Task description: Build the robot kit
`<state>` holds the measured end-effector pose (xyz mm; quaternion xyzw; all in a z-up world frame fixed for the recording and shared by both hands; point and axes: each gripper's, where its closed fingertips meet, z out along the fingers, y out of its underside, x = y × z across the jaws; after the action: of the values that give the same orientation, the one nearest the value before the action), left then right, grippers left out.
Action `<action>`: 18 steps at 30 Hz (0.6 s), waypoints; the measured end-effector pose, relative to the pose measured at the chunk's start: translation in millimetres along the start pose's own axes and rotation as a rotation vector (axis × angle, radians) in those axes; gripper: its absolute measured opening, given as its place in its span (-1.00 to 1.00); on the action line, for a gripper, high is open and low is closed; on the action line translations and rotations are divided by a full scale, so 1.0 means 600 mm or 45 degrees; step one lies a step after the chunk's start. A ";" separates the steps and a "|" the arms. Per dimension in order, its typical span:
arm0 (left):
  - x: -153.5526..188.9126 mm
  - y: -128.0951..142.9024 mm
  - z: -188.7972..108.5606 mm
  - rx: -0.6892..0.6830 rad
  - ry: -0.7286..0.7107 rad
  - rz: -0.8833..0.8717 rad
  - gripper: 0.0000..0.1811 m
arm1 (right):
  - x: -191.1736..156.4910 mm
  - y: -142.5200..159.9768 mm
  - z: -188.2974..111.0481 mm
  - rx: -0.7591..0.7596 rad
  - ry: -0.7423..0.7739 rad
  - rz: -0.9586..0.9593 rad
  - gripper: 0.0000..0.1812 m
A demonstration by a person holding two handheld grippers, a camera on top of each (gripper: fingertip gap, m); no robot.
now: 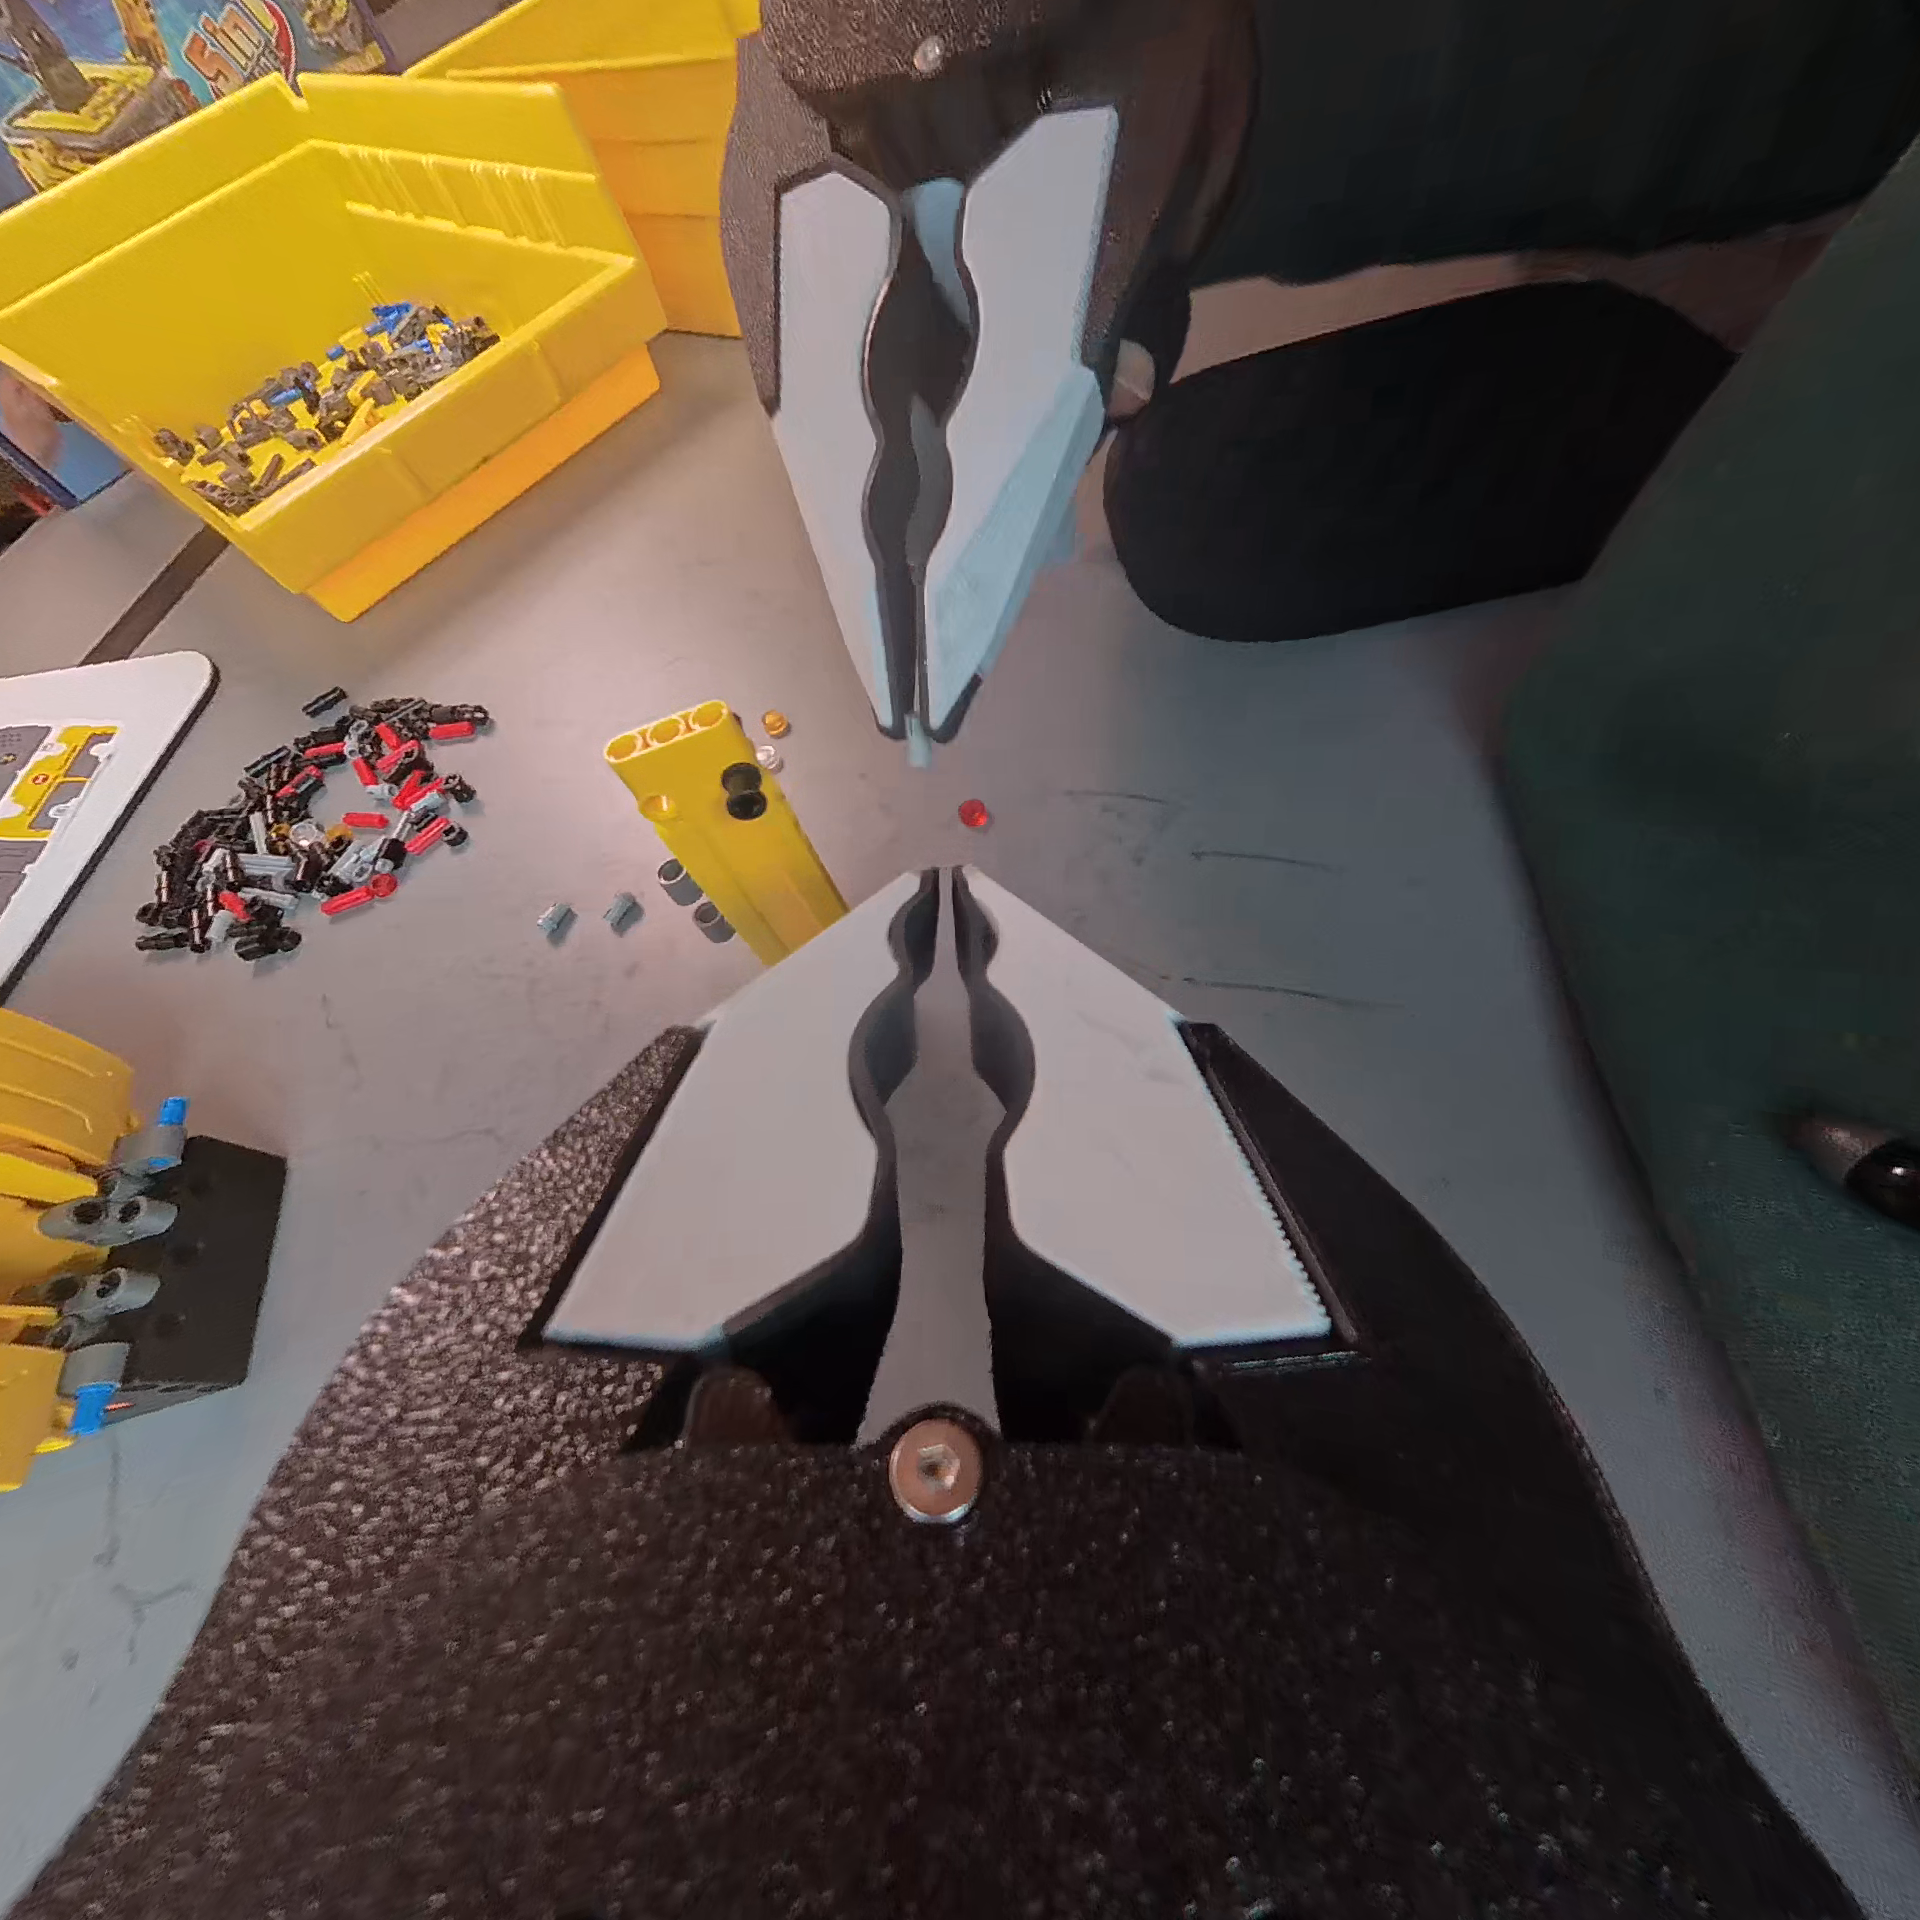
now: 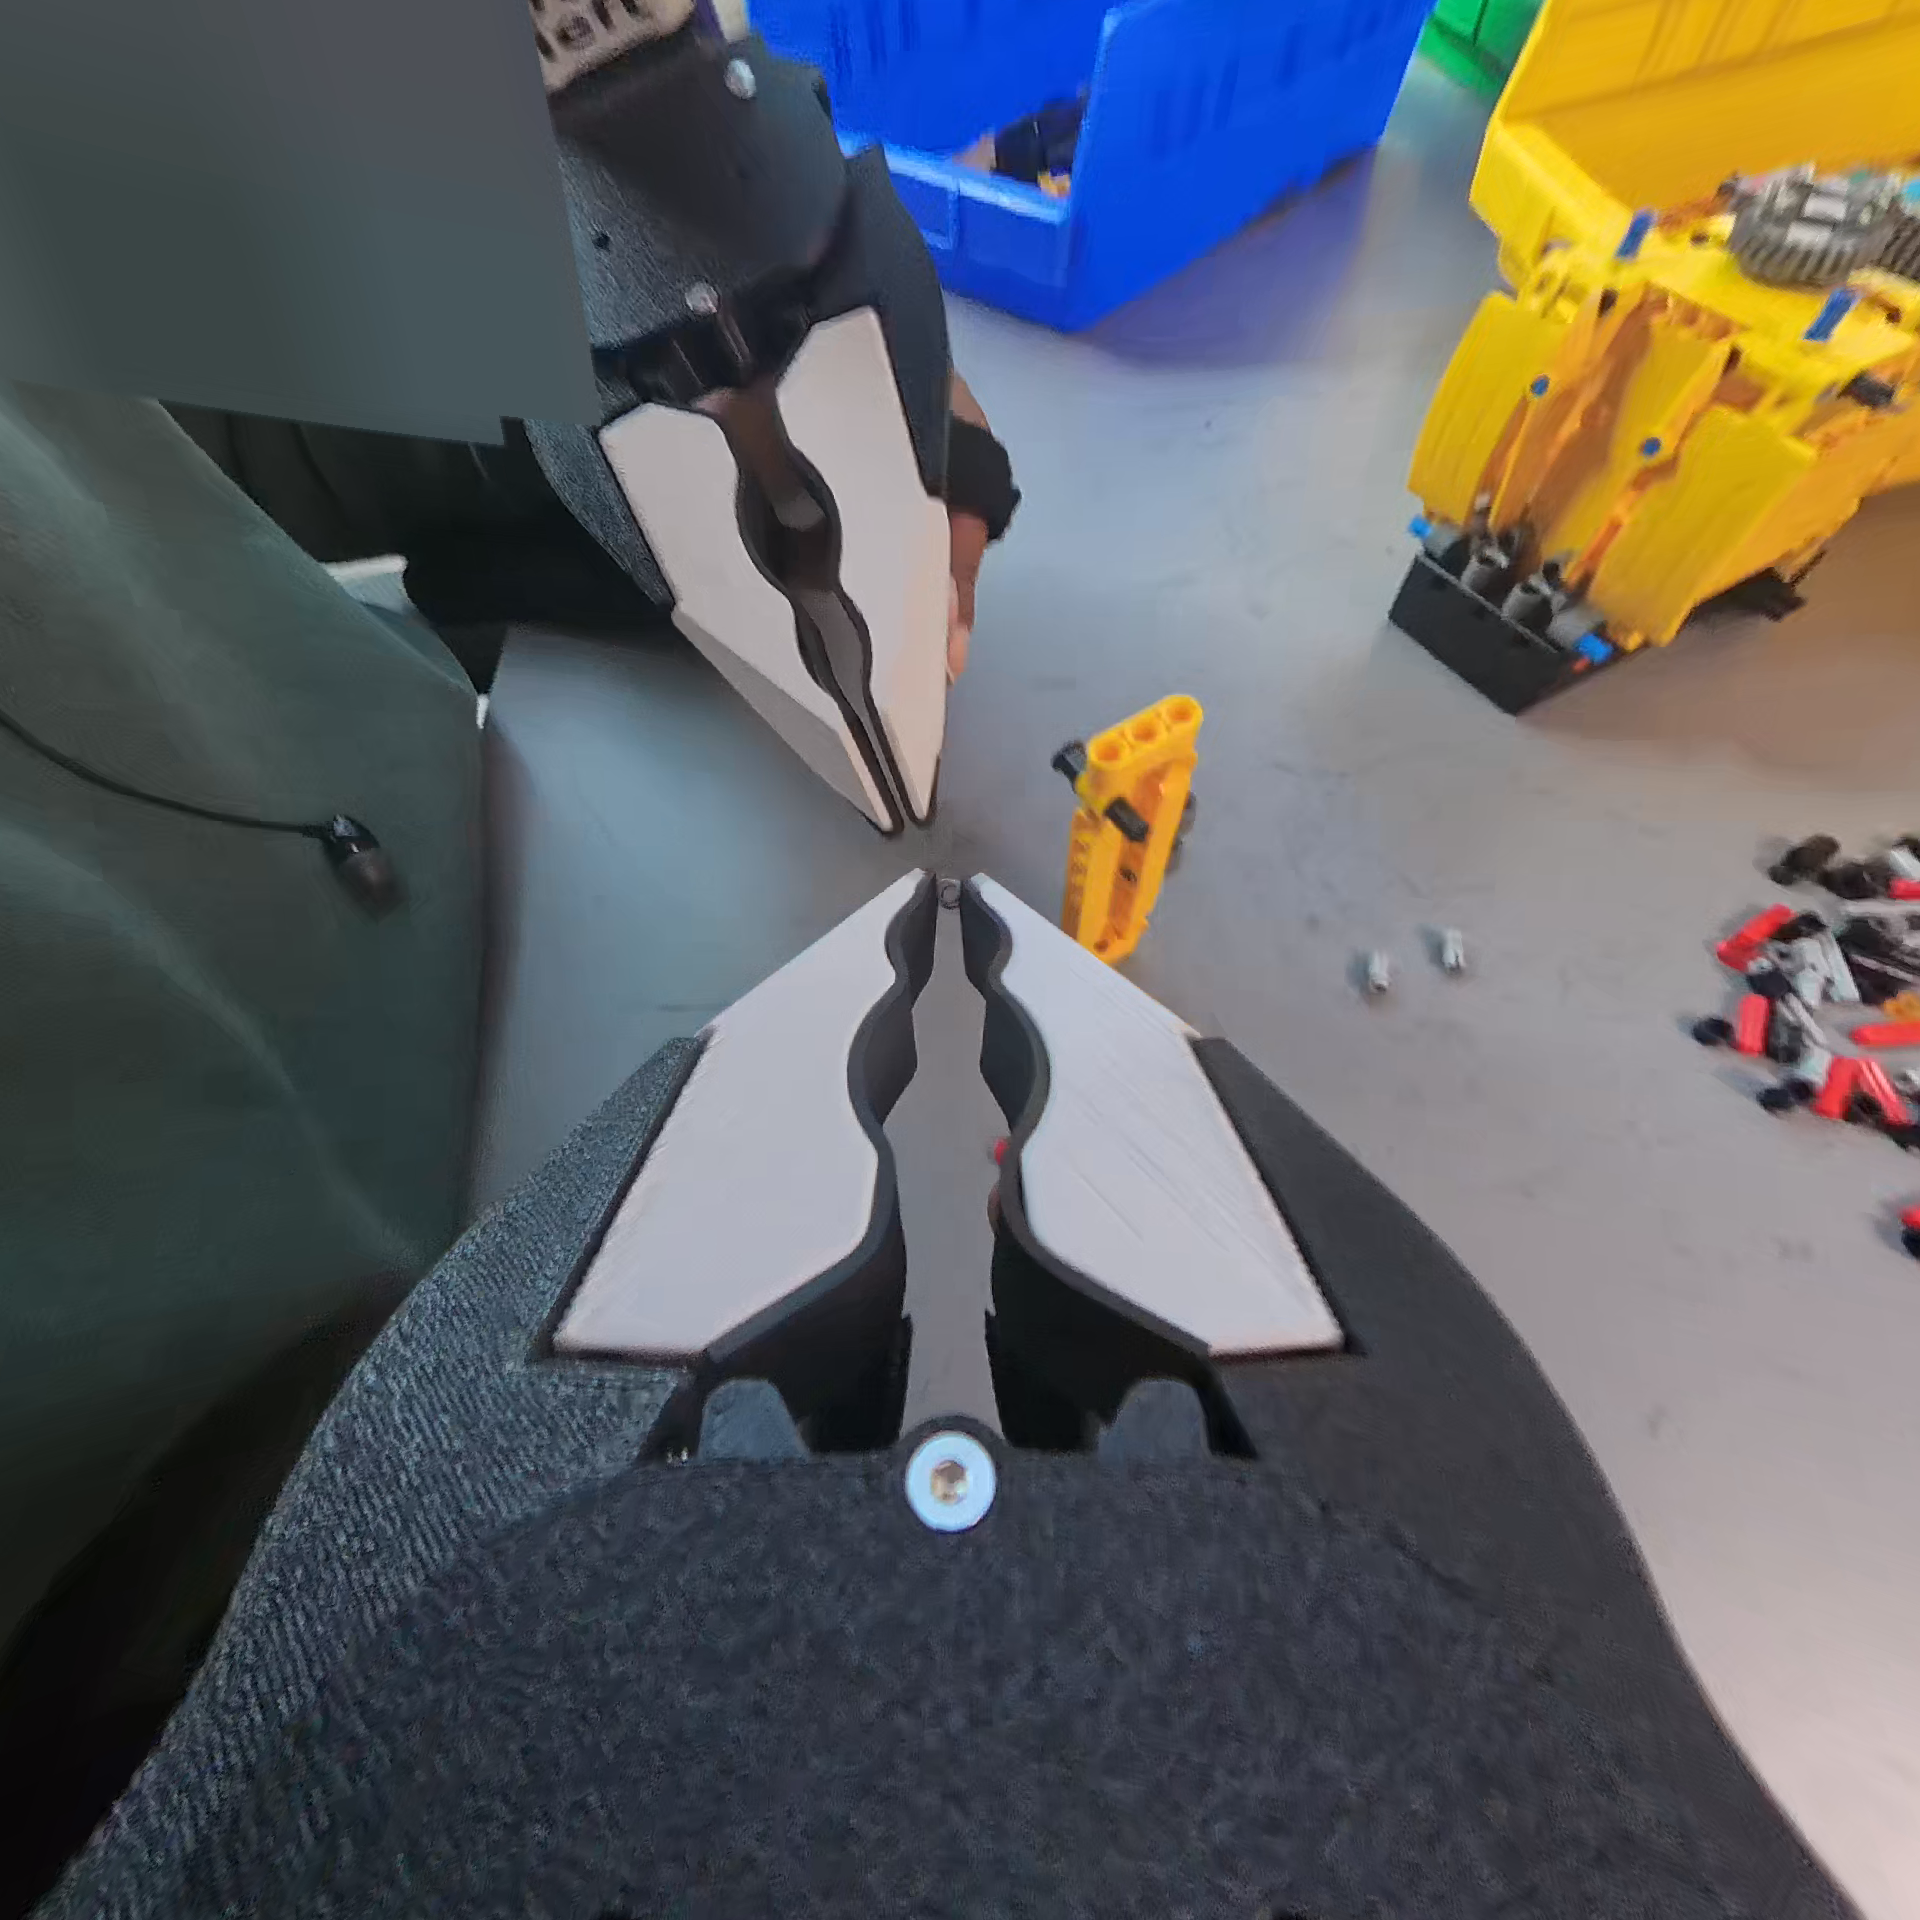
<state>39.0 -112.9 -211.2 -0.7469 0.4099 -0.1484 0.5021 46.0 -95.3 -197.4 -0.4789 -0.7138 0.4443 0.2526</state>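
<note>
**Two grippers meeting tip to tip over a grey table of building-toy parts**

The left gripper is hovering just above the grey table, its two fingers pressed almost together with nothing showing between them. The right gripper is pointing down toward it from the far side, and its fingers are pinching a small pale grey peg, whose end is sticking out below the tips. In the right wrist view the same peg is showing as a tiny ring between the tips of the right gripper, with the left gripper facing it, near but not touching.

A small red round stud is lying on the table between the two grippers, slightly to one side. Just beside them a long yellow beam is lying with a black pin stuck in its side; a few grey sleeves are sitting against it. Farther off, a loose heap of black, red and grey pins is spread out, and a yellow bin is holding more dark pieces. A partly built yellow model is standing on a black base, with a blue bin behind it. A printed sheet is lying at the table's edge.
</note>
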 end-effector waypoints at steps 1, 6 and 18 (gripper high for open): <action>-0.001 0.003 0.002 -0.010 -0.003 0.000 -0.96 | 0.007 0.019 -0.006 -0.096 0.001 0.007 -0.96; -0.019 0.026 0.007 -0.097 -0.062 -0.012 -0.89 | 0.022 0.089 -0.009 -0.384 0.000 0.022 -0.96; -0.040 0.062 0.006 -0.197 -0.136 0.001 -0.87 | 0.023 0.118 -0.002 -0.484 -0.029 0.059 -0.96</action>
<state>9.1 -98.5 -240.5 -0.7900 0.3931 -0.0762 0.4642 73.4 -71.9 -259.6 -0.5292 -0.7765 0.3125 0.1392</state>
